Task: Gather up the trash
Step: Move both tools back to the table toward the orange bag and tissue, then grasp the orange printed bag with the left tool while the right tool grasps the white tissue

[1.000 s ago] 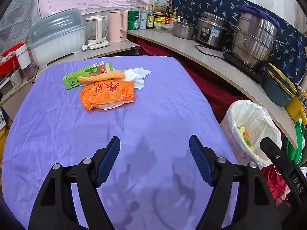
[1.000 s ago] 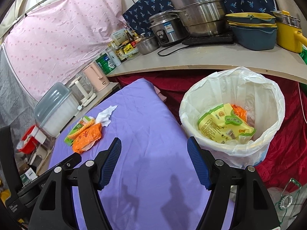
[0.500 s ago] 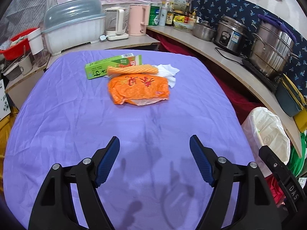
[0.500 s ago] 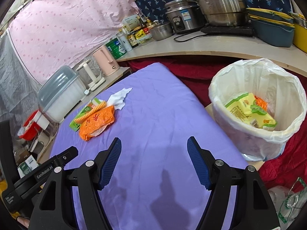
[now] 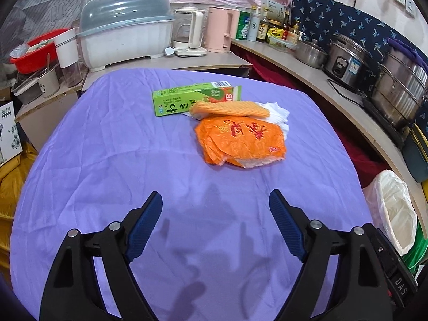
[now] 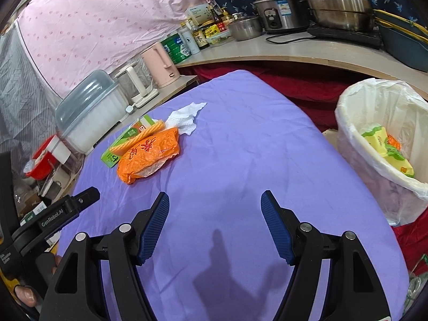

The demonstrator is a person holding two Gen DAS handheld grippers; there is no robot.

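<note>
Nearer now, orange wrapper (image 5: 240, 140); left gripper (image 5: 215, 223) opening, empty; "GenRobot.AI" legible.

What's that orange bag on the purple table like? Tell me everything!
The orange bag is a crinkly plastic wrapper with red characters printed on it. It lies flat and rumpled on the purple cloth, with something white showing at its open edge. A ridged orange stick and a white tissue lie against its far side.

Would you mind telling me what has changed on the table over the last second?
Both grippers have swung away from the trash bin toward the trash pile, which now sits nearer in both views. The left gripper is opening, nothing between its jaws. The right gripper stays open and empty. The orange bag, green box and tissue lie unmoved.
</note>
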